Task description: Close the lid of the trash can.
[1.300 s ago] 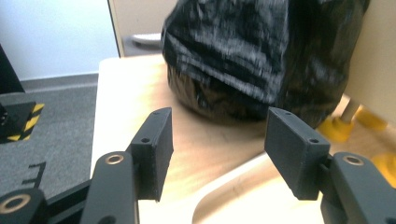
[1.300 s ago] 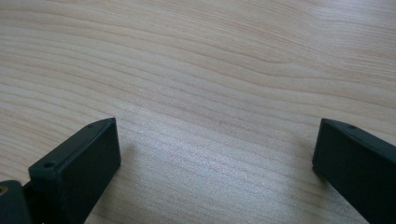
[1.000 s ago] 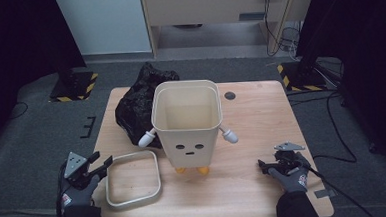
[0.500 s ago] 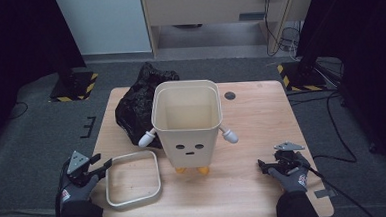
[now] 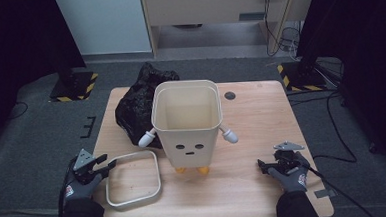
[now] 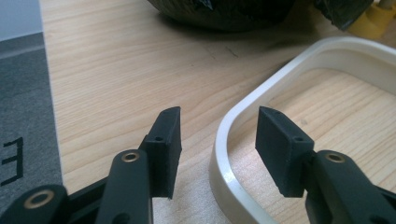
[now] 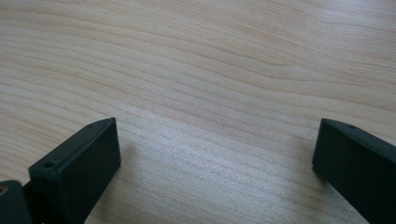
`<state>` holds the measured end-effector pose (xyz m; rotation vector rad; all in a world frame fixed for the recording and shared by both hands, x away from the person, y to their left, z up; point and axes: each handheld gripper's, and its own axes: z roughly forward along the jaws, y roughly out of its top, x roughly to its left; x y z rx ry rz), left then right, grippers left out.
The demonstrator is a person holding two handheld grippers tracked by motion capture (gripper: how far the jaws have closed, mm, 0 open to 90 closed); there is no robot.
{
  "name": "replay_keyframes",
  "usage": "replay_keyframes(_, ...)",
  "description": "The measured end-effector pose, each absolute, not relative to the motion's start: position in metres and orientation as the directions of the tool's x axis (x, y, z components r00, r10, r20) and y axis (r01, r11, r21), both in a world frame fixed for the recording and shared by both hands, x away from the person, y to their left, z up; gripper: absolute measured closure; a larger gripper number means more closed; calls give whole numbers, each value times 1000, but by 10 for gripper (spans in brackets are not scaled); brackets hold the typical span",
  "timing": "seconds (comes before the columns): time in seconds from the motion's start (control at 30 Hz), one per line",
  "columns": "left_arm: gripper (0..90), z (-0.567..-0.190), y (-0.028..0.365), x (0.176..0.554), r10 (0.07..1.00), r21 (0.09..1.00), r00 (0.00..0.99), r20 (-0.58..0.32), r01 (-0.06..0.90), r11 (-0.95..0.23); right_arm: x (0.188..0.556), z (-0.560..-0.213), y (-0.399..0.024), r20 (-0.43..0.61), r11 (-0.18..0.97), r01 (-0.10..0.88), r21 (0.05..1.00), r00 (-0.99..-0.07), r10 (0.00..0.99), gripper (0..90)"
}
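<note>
The high view shows a wooden table [image 5: 251, 115] with a cream bin [image 5: 187, 123] standing upright near its middle. A little face is drawn on the bin's front, and small white arms stick out at its sides. A black bag [image 5: 137, 107] is bunched up behind the bin, touching its left side. A cream ring [image 5: 133, 185] — a flat frame with round corners — is laid on the table near the front left corner, just beside the bin's feet.

The left gripper [image 5: 105, 164] is held at the ring's left end. In the left gripper view its jaws have just been closing, and the ring's rim [image 6: 243, 121] is seen between them — one pad outside, one inside. The rim is not yet pressed by the pads, so nothing is gripped.

The right gripper [image 5: 260, 166] is rested low over bare wood at the front right, well apart from the bin. Its jaws are spread wide, with nothing between them.
</note>
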<state>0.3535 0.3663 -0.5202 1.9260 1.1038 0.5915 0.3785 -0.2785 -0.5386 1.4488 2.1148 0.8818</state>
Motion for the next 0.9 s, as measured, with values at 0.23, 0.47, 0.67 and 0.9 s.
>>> replay_keyframes(0.23, 541, -523, 366, 361, 847, 815, 531, 18, 483, -320, 379, -538, -279, 2, 264, 657, 706, -375, 927, 14)
replay_keyframes(0.47, 643, -526, 363, 363, 834, 796, 552, 17, 497, -346, 379, -538, -278, 4, 264, 658, 705, -376, 927, 14)
replay_keyframes(0.67, 750, -524, 362, 360, 837, 783, 546, 22, 511, -354, 379, -538, -278, 5, 262, 658, 706, -375, 927, 15)
replay_keyframes(0.9, 772, -523, 360, 358, 845, 773, 533, 32, 523, -359, 379, -538, -278, 5, 262, 658, 706, -375, 927, 16)
